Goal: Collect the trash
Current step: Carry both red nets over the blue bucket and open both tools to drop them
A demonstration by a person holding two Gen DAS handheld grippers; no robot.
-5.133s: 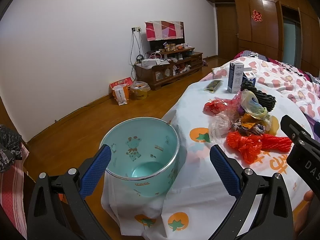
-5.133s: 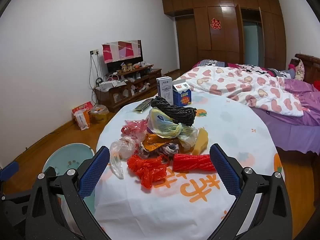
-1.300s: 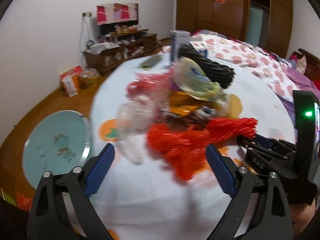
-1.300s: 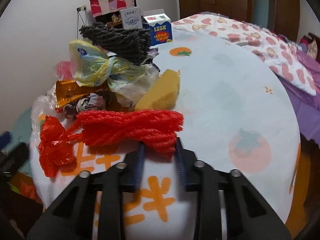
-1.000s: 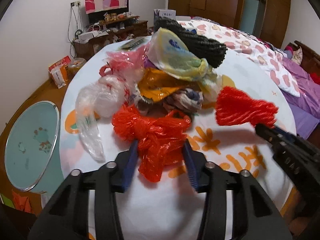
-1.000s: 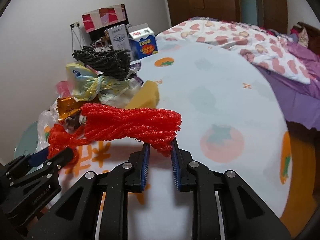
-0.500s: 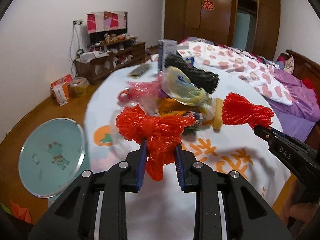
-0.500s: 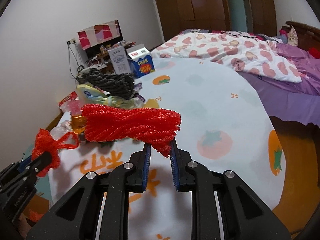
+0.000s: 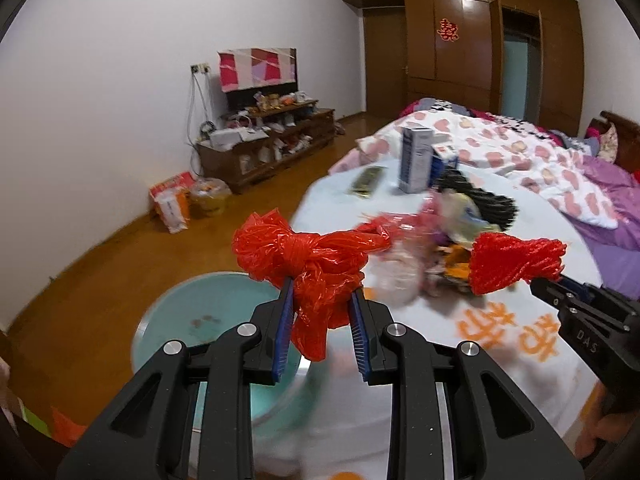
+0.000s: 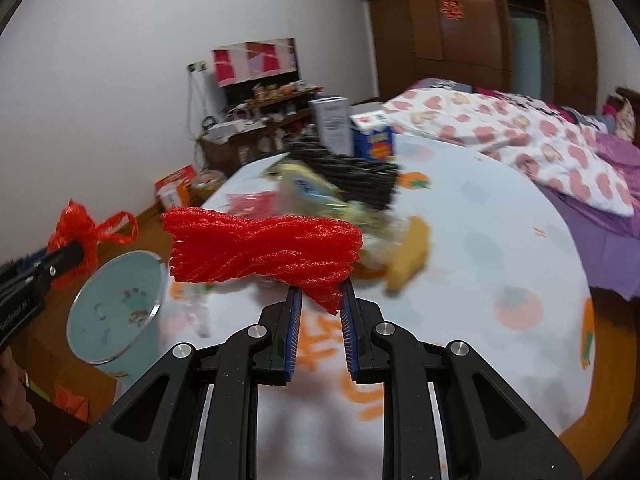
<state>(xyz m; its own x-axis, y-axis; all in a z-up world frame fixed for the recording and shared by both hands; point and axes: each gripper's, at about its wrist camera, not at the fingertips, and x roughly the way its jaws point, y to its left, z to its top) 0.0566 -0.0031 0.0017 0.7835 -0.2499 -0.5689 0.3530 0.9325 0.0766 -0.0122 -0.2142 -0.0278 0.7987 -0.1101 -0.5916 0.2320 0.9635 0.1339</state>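
Observation:
My left gripper (image 9: 322,300) is shut on a knotted red plastic bag (image 9: 308,258), held in the air above the light-blue bin (image 9: 192,320) that stands on the floor beside the table. In the right wrist view that bag (image 10: 80,228) hangs at the far left over the bin (image 10: 116,304). My right gripper (image 10: 320,300) is shut on a bundle of red foam netting (image 10: 264,250), lifted above the table's near left part. The left wrist view shows the same bundle (image 9: 516,262) at the right, just above the remaining trash pile (image 9: 440,232).
The round table (image 10: 480,240) wears a white cloth with orange prints. On it lie a black net bundle (image 10: 352,176), a yellow sponge (image 10: 410,256), plastic bags and two cartons (image 10: 372,138). A bed (image 9: 520,160) stands behind, a TV cabinet (image 9: 264,148) along the wall.
Both grippers have risen and swung left with their loads. The red bag now hangs over the bin; the red netting has left the table top.

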